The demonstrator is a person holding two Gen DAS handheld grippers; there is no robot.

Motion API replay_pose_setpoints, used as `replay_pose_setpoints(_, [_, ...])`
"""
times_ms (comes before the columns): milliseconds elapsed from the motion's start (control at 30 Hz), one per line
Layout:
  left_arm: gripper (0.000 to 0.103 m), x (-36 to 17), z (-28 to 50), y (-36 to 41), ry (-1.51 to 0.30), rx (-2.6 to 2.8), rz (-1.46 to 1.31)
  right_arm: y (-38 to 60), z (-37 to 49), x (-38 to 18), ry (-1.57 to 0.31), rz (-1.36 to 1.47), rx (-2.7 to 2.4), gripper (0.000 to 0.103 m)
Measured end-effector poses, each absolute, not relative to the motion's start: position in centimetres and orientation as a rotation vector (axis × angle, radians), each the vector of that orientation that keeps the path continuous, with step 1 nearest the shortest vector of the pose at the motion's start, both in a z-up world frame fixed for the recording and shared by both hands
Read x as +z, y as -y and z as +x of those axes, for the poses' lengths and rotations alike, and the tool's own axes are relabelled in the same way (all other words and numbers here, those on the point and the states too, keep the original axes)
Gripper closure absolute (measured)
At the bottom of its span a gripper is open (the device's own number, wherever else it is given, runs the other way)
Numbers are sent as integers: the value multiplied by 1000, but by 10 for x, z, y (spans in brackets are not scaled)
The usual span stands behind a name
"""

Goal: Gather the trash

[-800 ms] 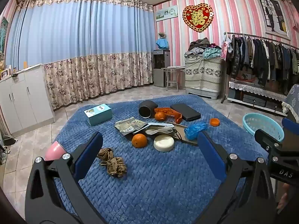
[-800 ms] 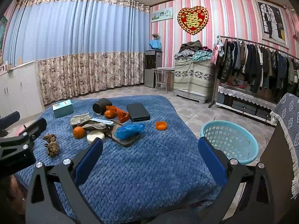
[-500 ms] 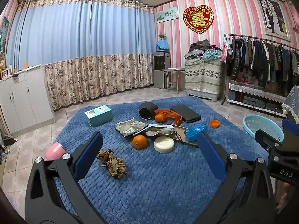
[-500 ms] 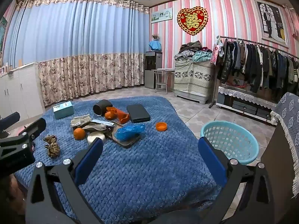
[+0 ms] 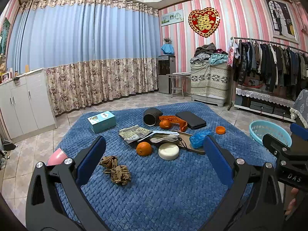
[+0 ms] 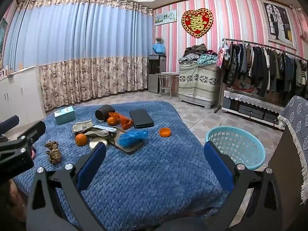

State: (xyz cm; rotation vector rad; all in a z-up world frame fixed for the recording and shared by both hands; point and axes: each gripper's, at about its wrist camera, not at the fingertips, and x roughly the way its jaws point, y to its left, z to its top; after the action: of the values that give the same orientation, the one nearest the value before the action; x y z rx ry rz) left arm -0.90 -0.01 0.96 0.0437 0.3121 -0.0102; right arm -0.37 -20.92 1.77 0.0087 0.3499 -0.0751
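Nothing has moved; both hand-held grippers gape empty over the blue rug, crumpled paper nearest.

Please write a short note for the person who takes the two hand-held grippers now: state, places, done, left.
Left hand-held gripper: open, holds nothing.
Right hand-held gripper: open, holds nothing.
On the blue rug: crumpled brown paper, blue plastic bag, orange wrapper, orange cap.
Basket stands on the floor right of the rug; no trash visible inside.
Done: nothing yet.
Left: everything.
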Motion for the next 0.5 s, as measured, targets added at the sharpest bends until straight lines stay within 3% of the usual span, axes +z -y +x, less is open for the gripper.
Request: replay_pose_setpoints(500, [5, 9, -10, 0, -310, -9, 44, 213, -5, 18, -346, 11, -74, 4])
